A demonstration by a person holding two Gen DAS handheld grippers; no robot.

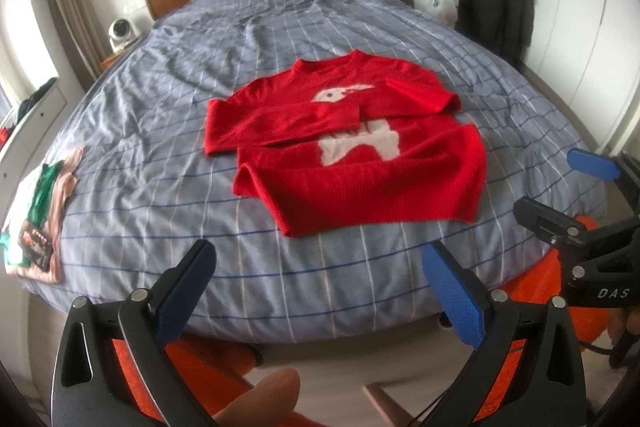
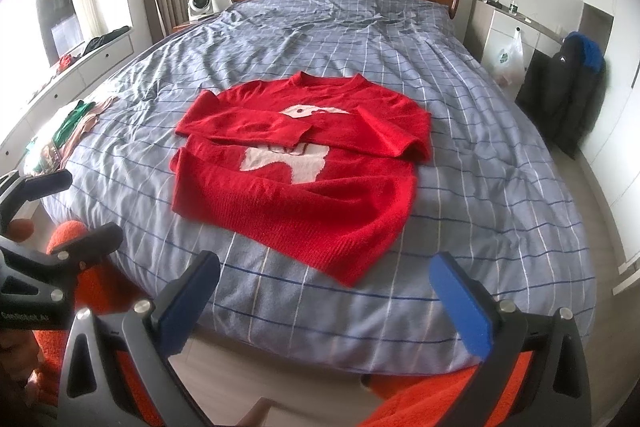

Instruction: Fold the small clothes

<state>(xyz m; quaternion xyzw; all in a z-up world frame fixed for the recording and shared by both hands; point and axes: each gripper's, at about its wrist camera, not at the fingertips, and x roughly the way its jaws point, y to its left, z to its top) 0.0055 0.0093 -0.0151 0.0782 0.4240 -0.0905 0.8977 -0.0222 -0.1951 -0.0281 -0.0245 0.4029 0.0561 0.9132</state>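
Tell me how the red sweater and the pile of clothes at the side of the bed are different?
The red sweater is one garment lying spread mid-bed, sleeves folded across its front; the pile of clothes is several pieces stacked near the bed's edge. The sweater is red with a white animal; the pile shows pink, green and white. The sweater covers more bed than the pile. Both rest on the checked cover, untouched by either tool.

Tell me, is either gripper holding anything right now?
Nothing is held: left gripper and right gripper are both open, short of the red sweater.
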